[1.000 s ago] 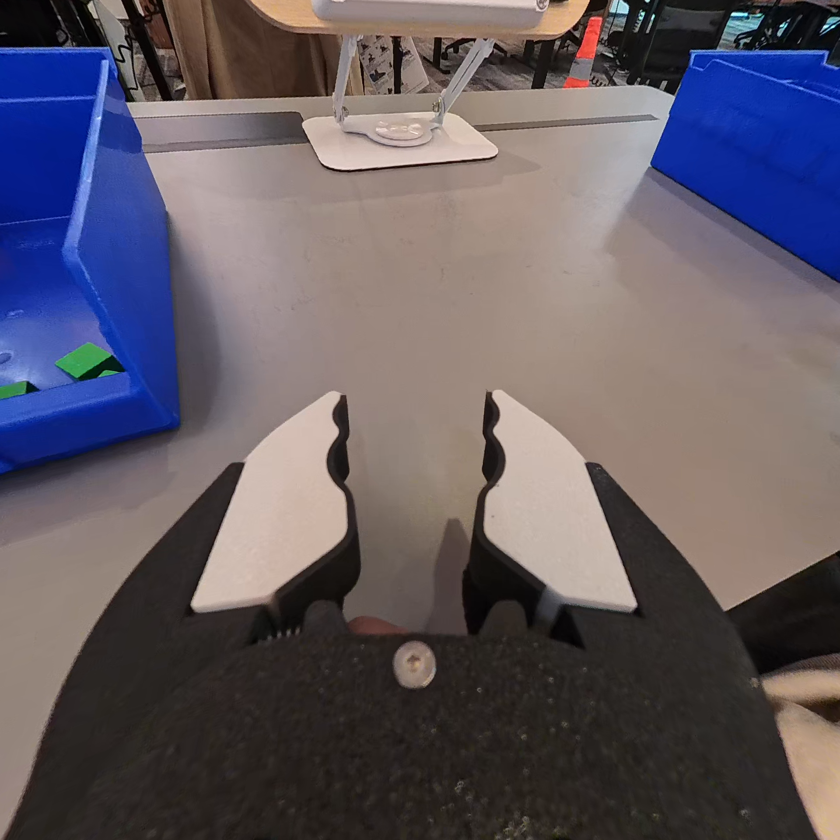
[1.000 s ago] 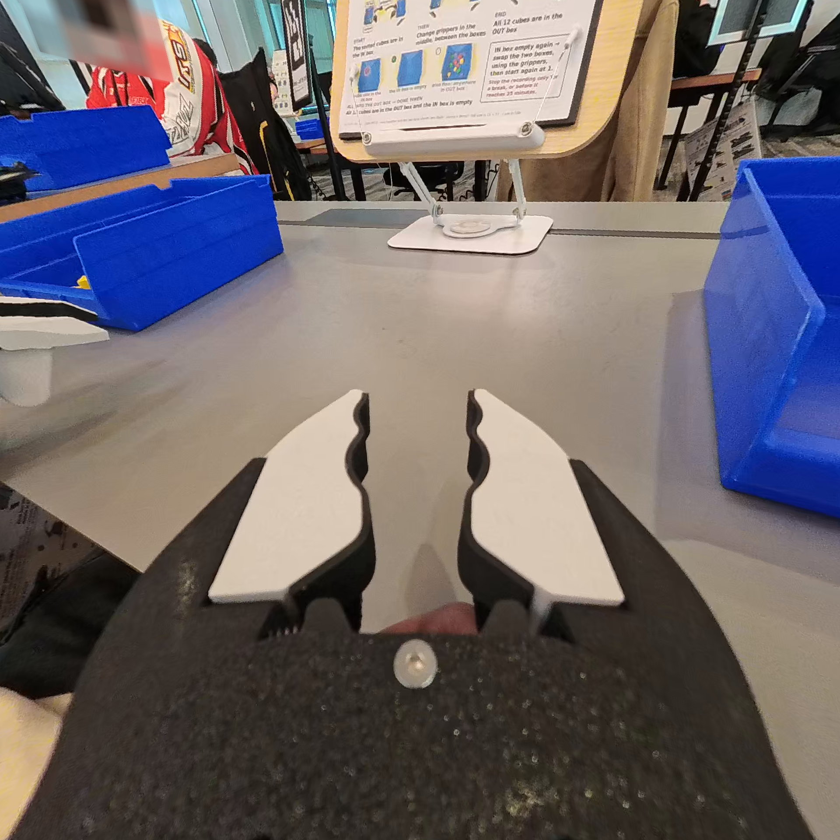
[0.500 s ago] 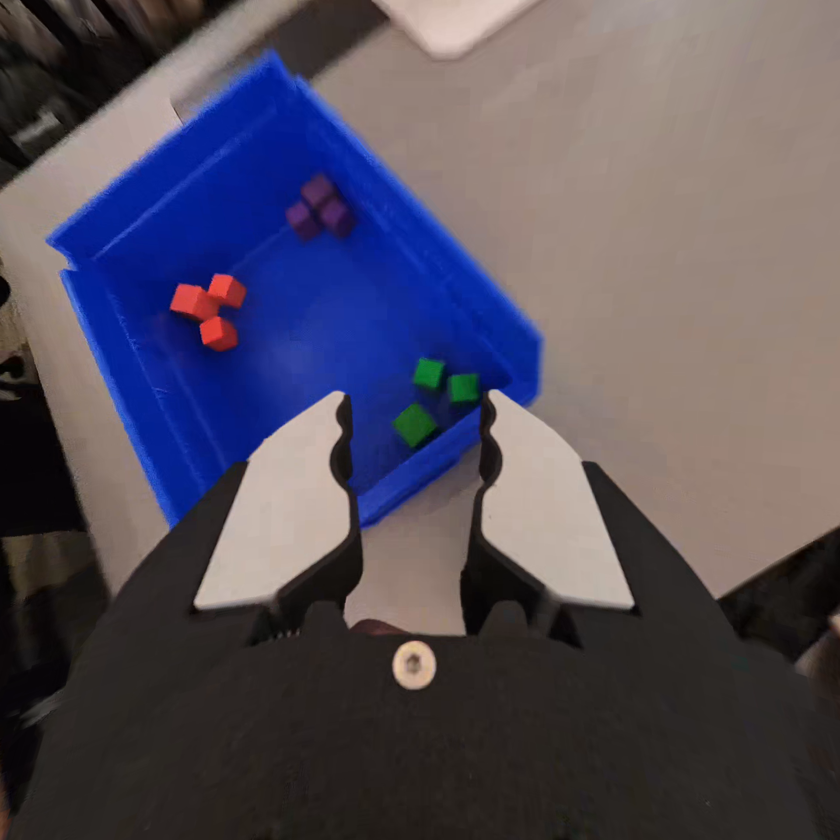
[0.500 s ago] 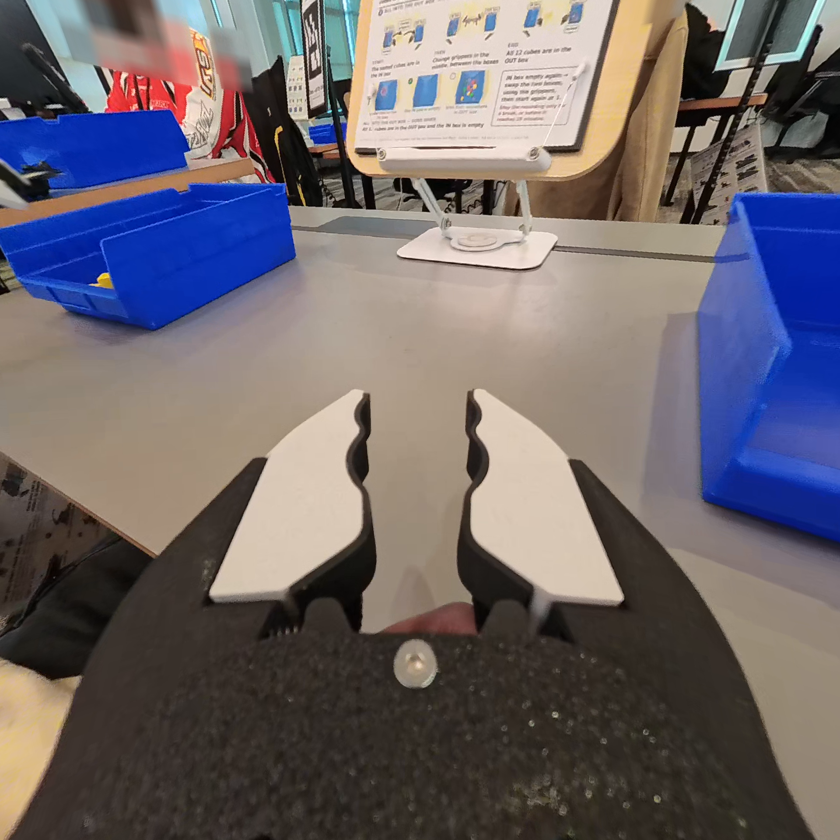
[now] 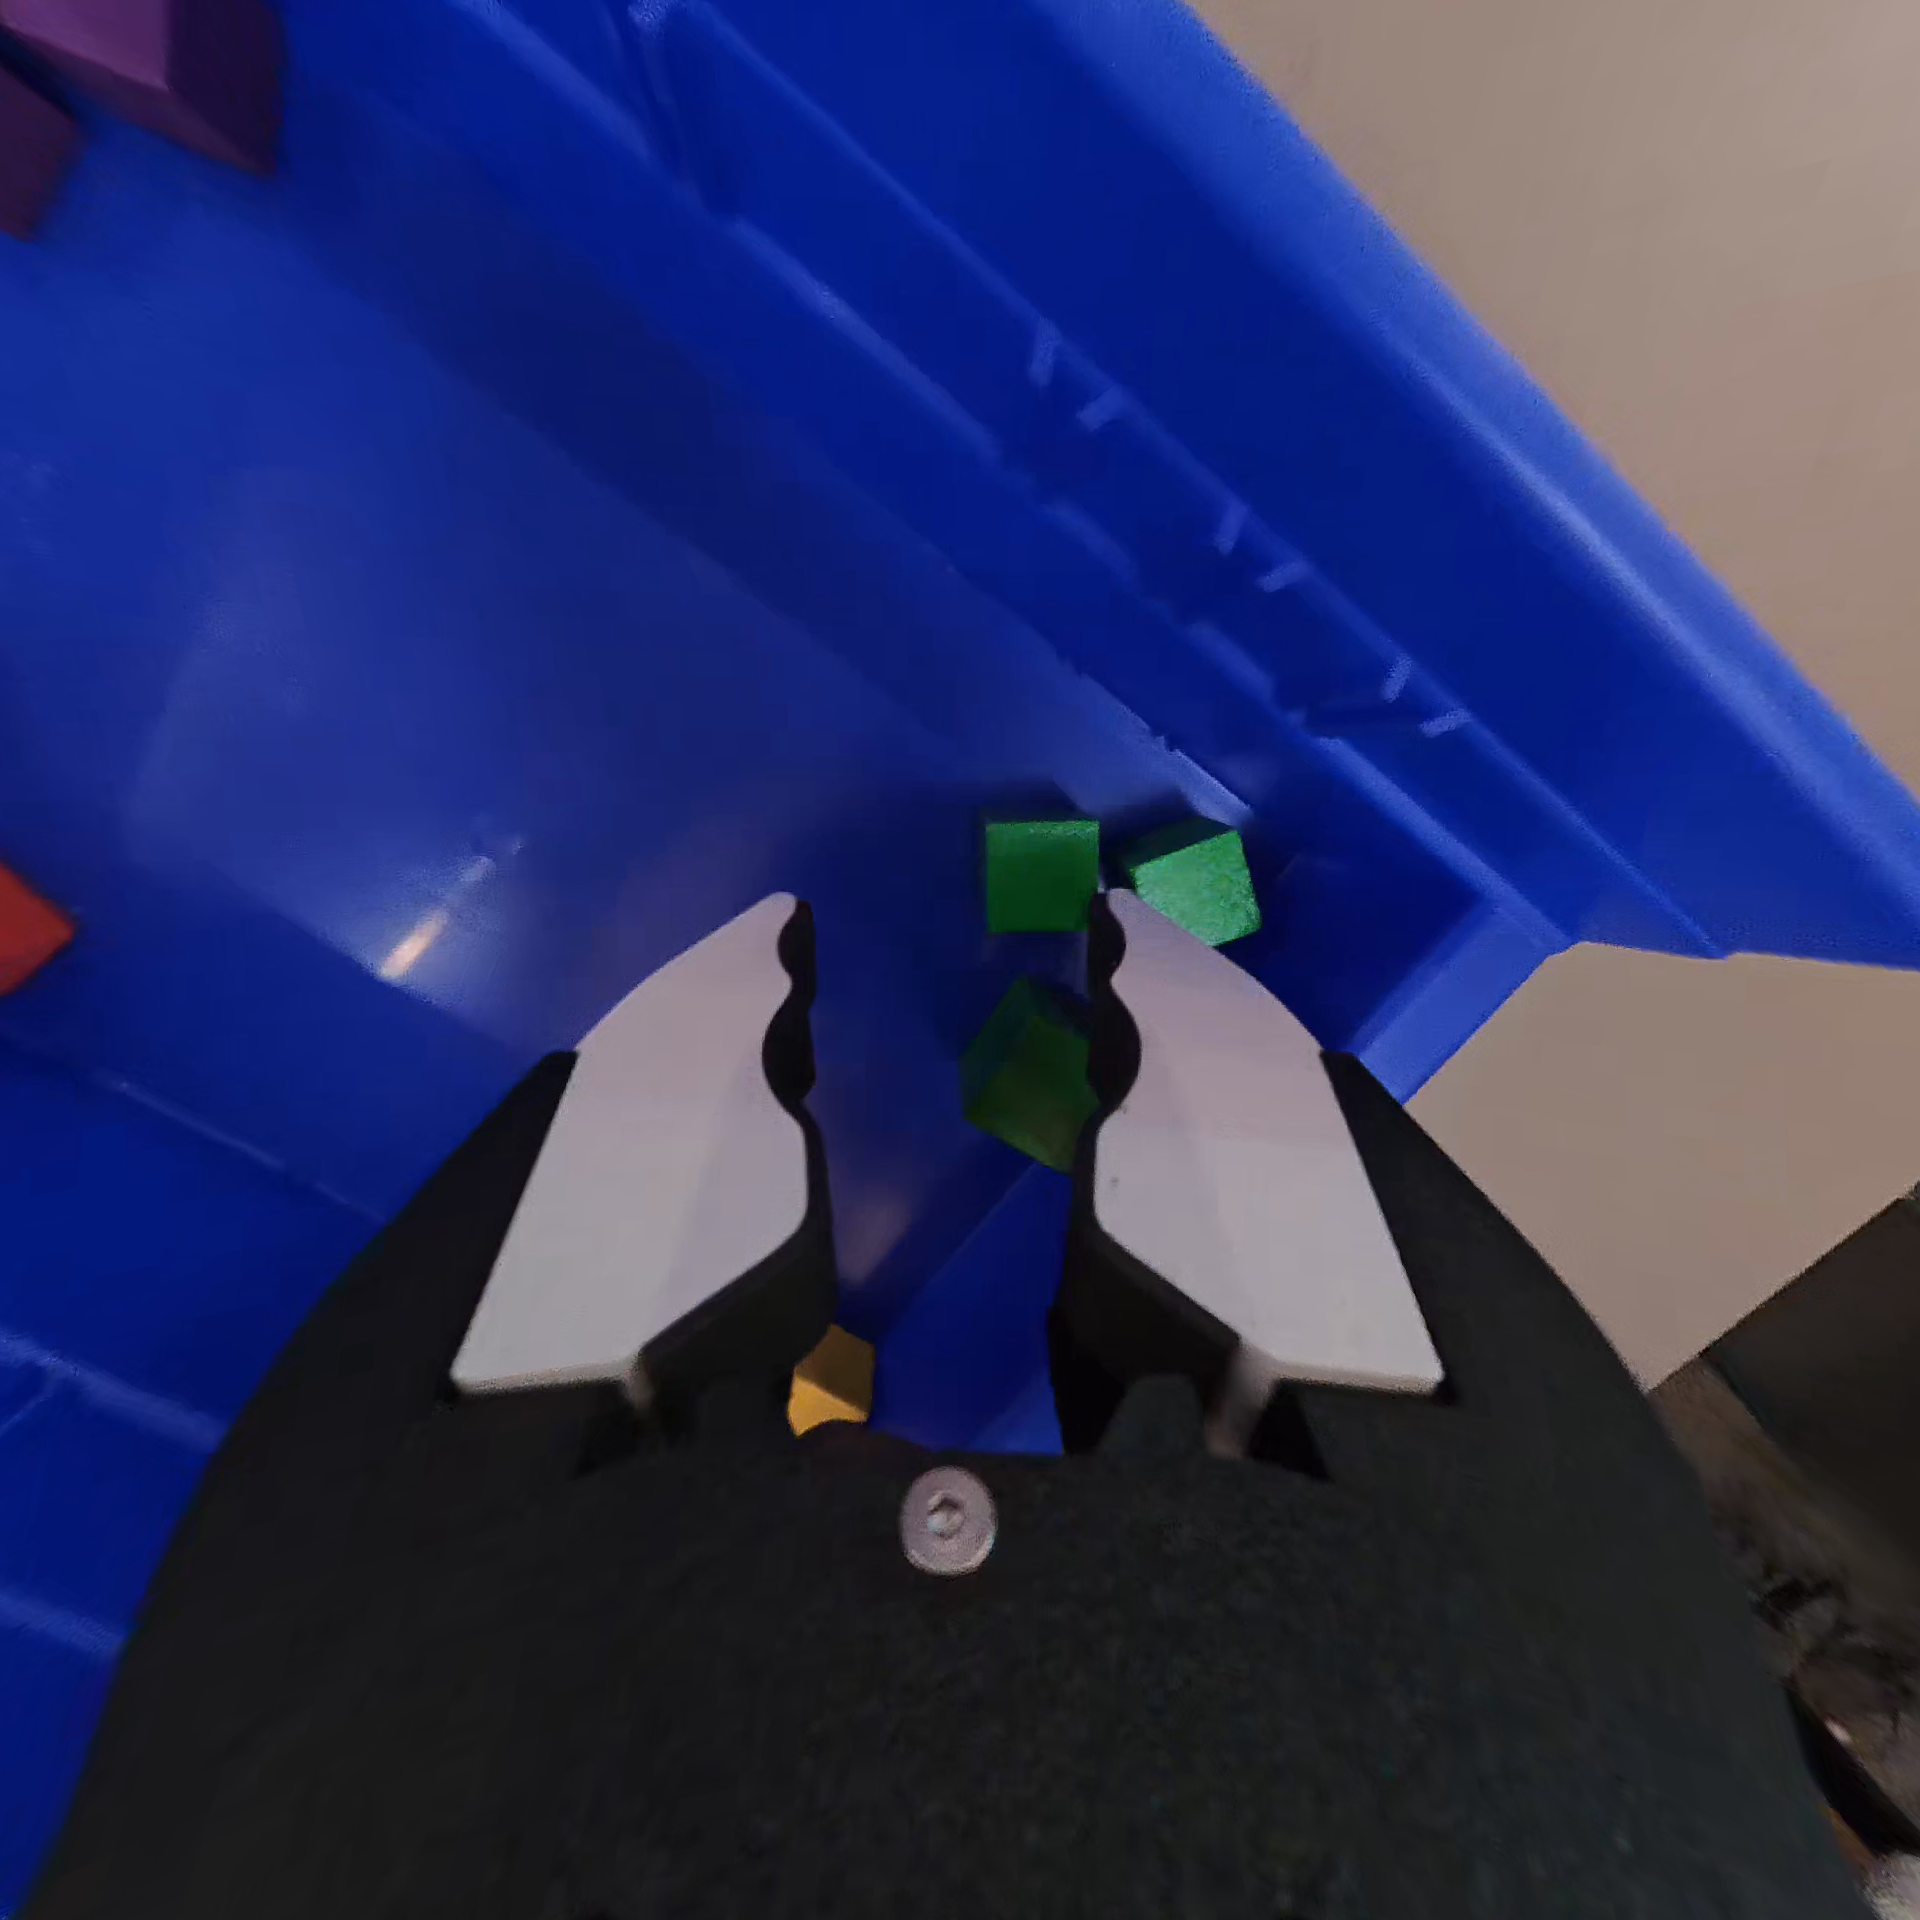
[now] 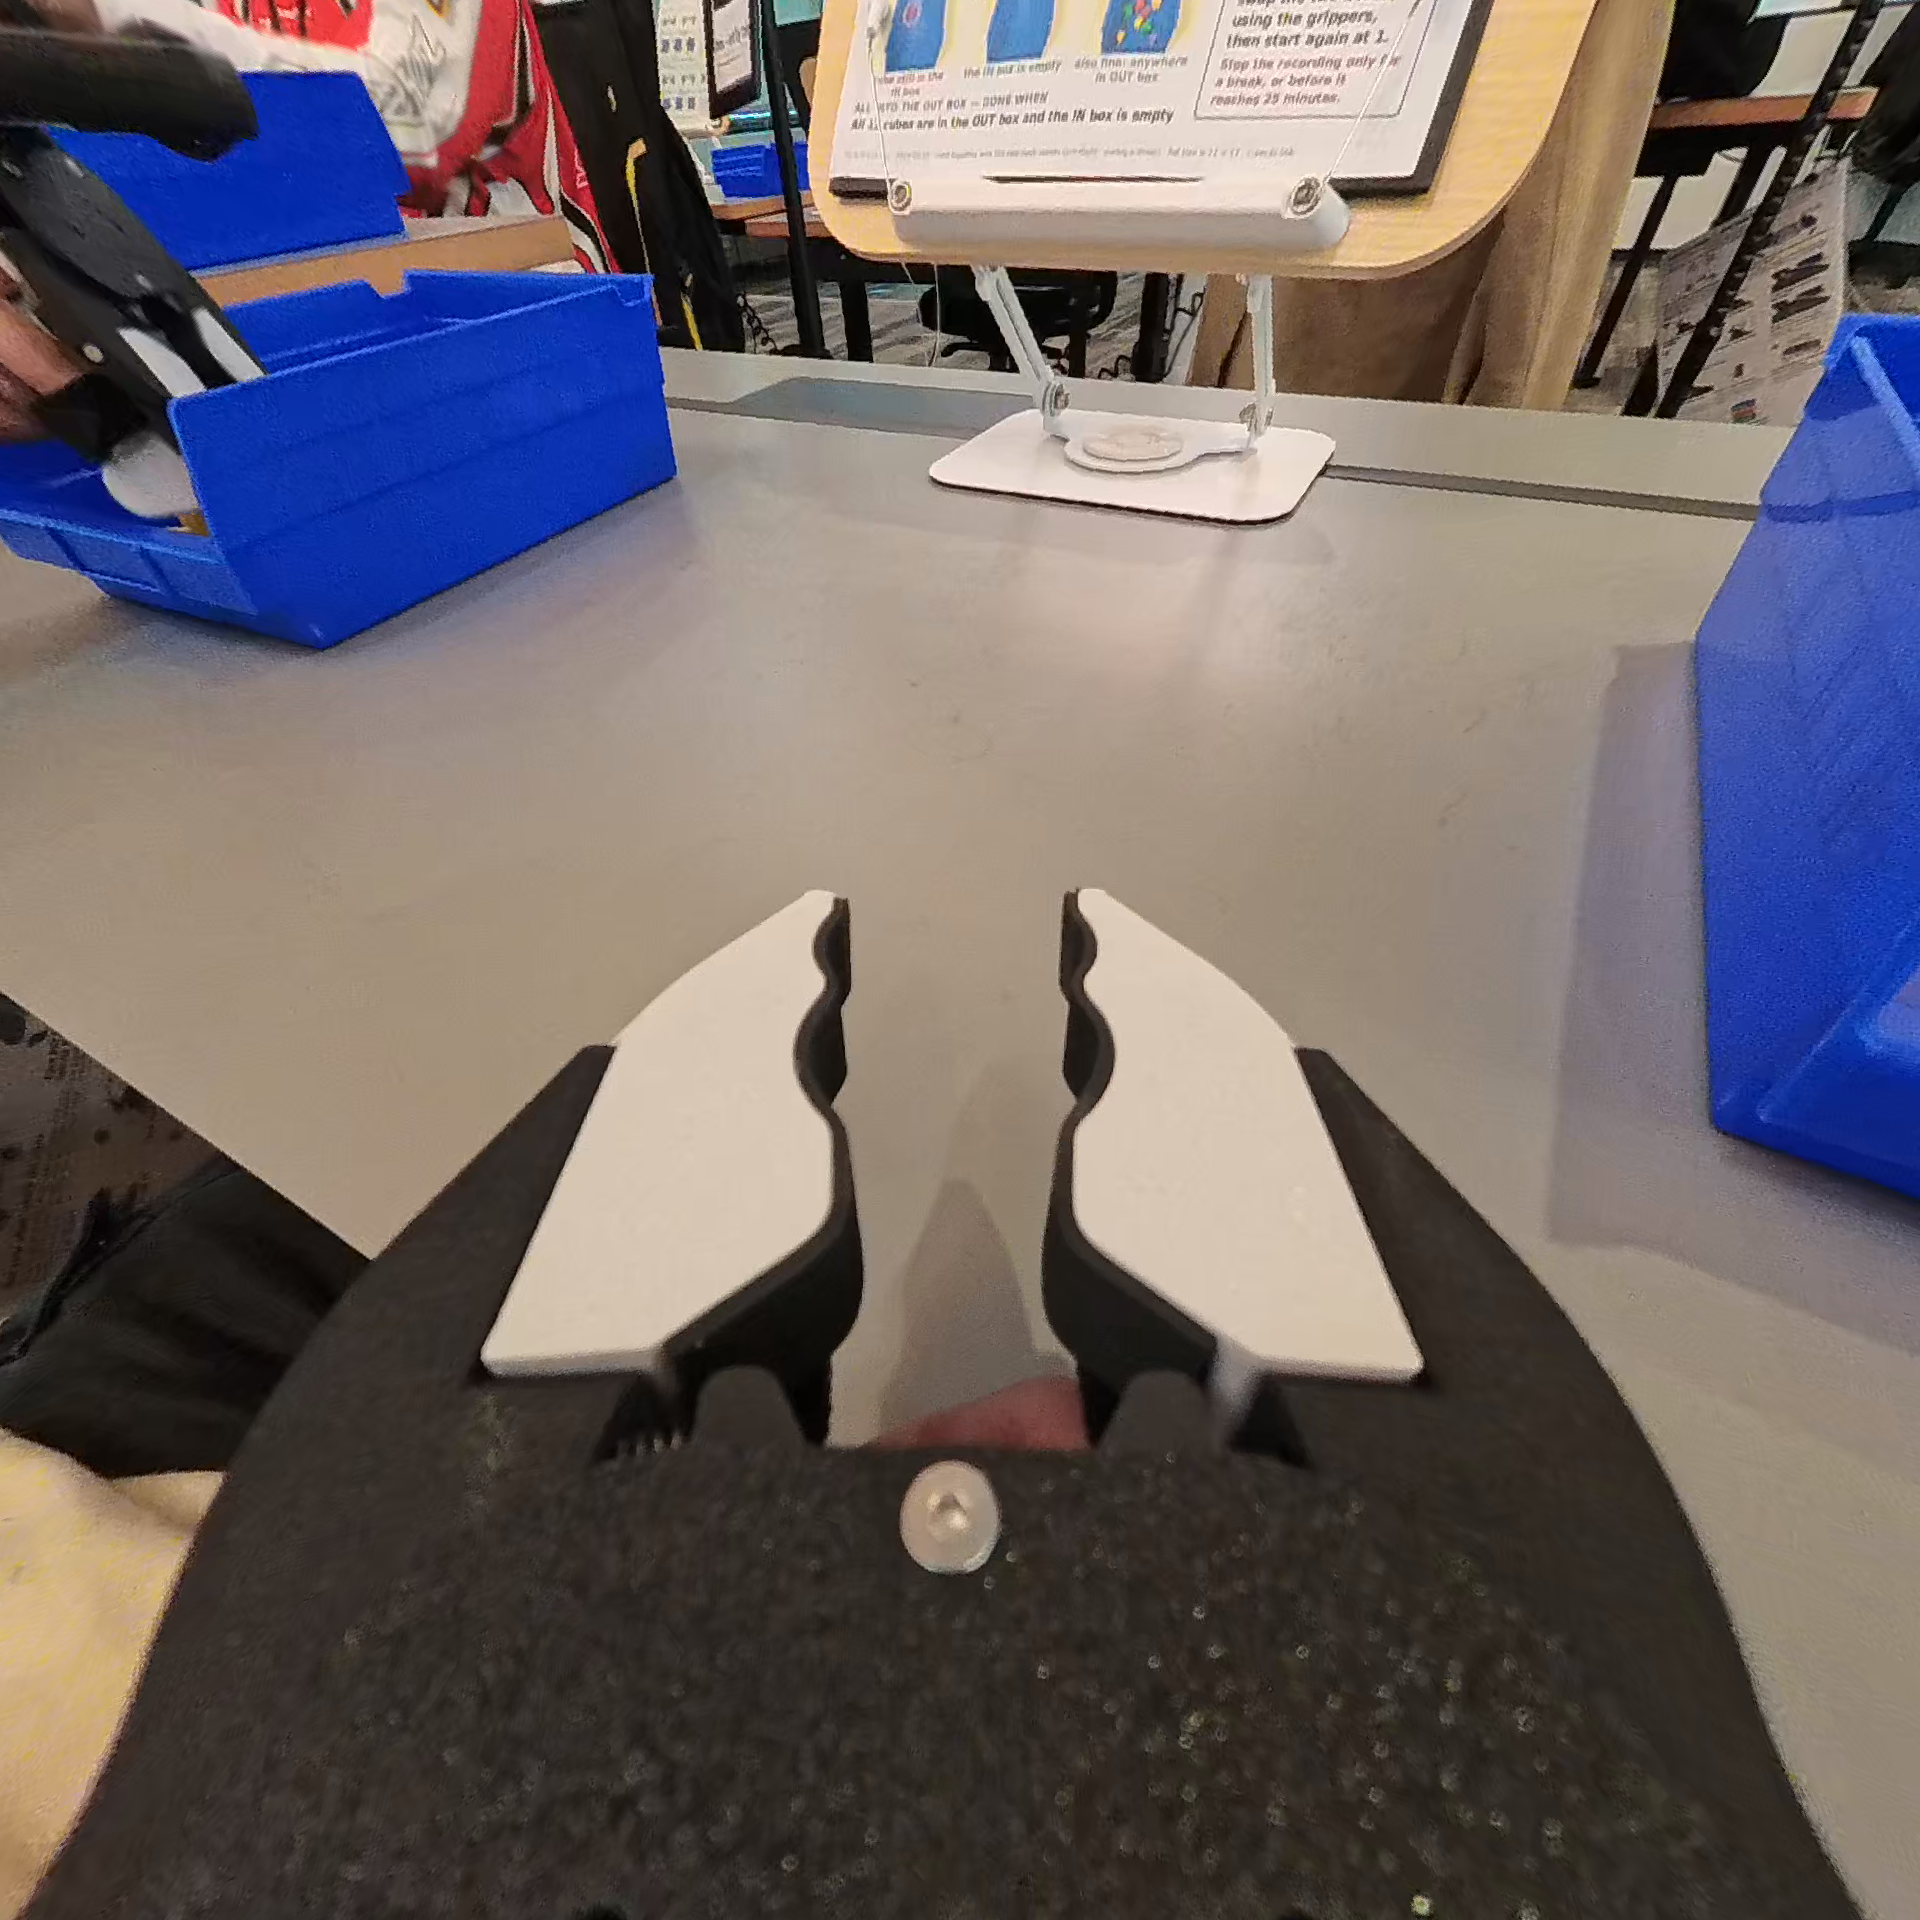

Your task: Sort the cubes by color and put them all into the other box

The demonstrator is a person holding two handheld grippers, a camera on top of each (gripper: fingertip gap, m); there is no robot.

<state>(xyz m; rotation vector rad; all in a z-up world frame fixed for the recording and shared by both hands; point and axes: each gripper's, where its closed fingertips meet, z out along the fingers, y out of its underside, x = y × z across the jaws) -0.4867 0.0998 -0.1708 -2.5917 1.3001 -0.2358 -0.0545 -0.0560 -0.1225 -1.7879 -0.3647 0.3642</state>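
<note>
My left gripper [image 5: 945, 914] is open and empty, reaching down into the left blue box [image 5: 1351, 436]. Three green cubes lie in the box's near corner: one [image 5: 1029, 1070] between my fingers beside the right finger, two more [image 5: 1039, 875] [image 5: 1193, 878] just past the fingertips. A yellow cube [image 5: 828, 1392] shows low between the fingers. Purple cubes [image 5: 156, 73] and a red cube [image 5: 26, 930] sit at the frame's edges. My right gripper [image 6: 956, 909] is open and empty above the grey table [image 6: 935, 727]. The right wrist view shows the left box [image 6: 416, 447] with the left gripper [image 6: 135, 364] in it, and the other blue box [image 6: 1818, 779] at right.
A white stand [image 6: 1132, 457] holding a wooden board with an instruction sheet stands at the table's far middle. Another blue bin [image 6: 260, 166] sits on a table behind. The person's dark sleeve [image 6: 156, 1320] lies at the table's near edge.
My left gripper swung left and dropped into the left box, closing in on the green cubes. My right gripper stayed open and shifted slightly forward over the table.
</note>
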